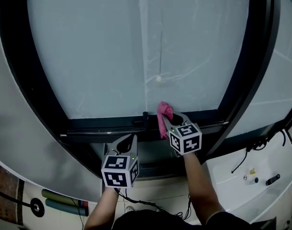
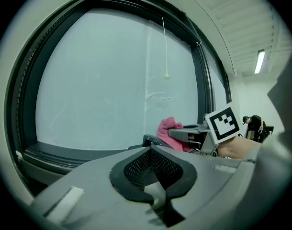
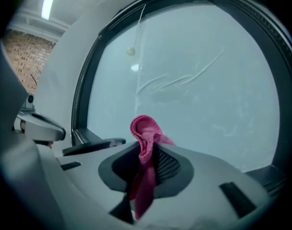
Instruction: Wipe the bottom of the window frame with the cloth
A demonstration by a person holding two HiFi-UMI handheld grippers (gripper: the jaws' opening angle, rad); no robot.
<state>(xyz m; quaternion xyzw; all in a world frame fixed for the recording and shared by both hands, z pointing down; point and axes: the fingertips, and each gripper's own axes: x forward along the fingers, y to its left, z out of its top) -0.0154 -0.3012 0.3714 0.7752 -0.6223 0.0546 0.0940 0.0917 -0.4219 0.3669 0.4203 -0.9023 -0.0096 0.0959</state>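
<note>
A pink cloth [image 1: 163, 113] is pinched in my right gripper [image 1: 171, 122], its bunched top poking out against the glass just above the dark bottom rail of the window frame [image 1: 98, 126]. In the right gripper view the cloth [image 3: 145, 135] stands up between the jaws of the right gripper [image 3: 147, 152] and a tail hangs down. My left gripper [image 1: 129, 141] is shut and empty, lower and to the left, below the rail. From the left gripper [image 2: 153, 166] I see the cloth [image 2: 169, 127] and the right gripper's marker cube [image 2: 223, 122] to the right.
A dark window handle [image 1: 145, 119] sits on the rail just left of the cloth. A blind cord with a small knob [image 1: 159, 79] hangs before the glass. A white surface [image 1: 261, 166] with cables and small items lies at lower right.
</note>
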